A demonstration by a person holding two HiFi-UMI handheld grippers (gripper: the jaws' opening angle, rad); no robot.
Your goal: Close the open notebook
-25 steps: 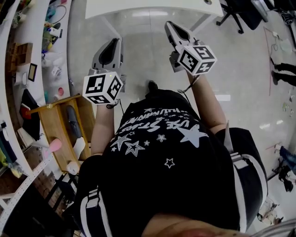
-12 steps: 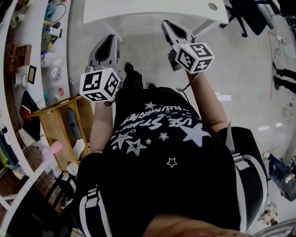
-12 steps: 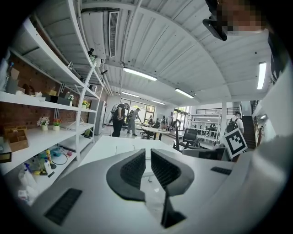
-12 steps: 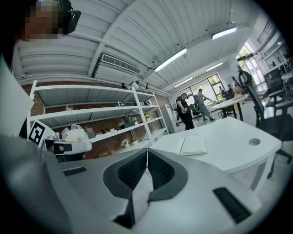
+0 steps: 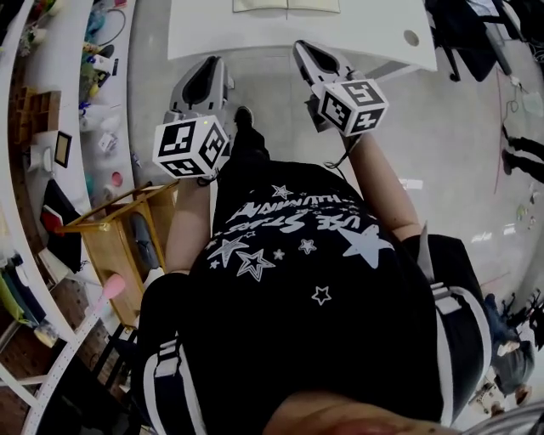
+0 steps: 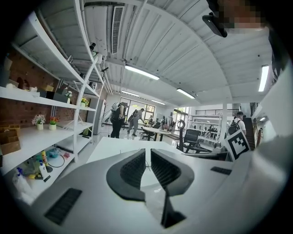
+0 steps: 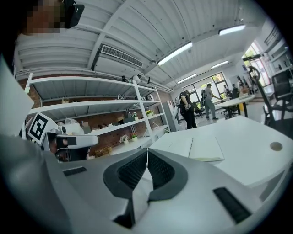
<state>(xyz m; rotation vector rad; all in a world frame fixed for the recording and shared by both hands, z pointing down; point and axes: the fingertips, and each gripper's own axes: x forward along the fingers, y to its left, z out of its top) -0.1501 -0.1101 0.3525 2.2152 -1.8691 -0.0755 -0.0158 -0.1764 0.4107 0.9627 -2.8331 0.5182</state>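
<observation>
The open notebook (image 5: 286, 5) lies flat on the white table (image 5: 255, 34) at the top edge of the head view, only its near edge showing. In the right gripper view the notebook (image 7: 197, 147) shows both pale pages, spread ahead and to the right of the jaws. My right gripper (image 5: 304, 49) is in the air before the table's near edge, shut with nothing in it. To its left my left gripper (image 5: 206, 70) is level with it, its jaws a narrow slit apart and empty. Both are well short of the notebook.
White shelves (image 5: 51, 102) with small items run along the left, with a wooden stand (image 5: 110, 229) beside them. A black office chair (image 5: 463, 25) is at the table's right end. The table has a round cable hole (image 5: 412, 37). People (image 6: 118, 119) walk far behind.
The person has stepped toward the table. It has slid further into the head view and the notebook's edge now shows. Both grippers moved forward with the body; their jaws look unchanged.
</observation>
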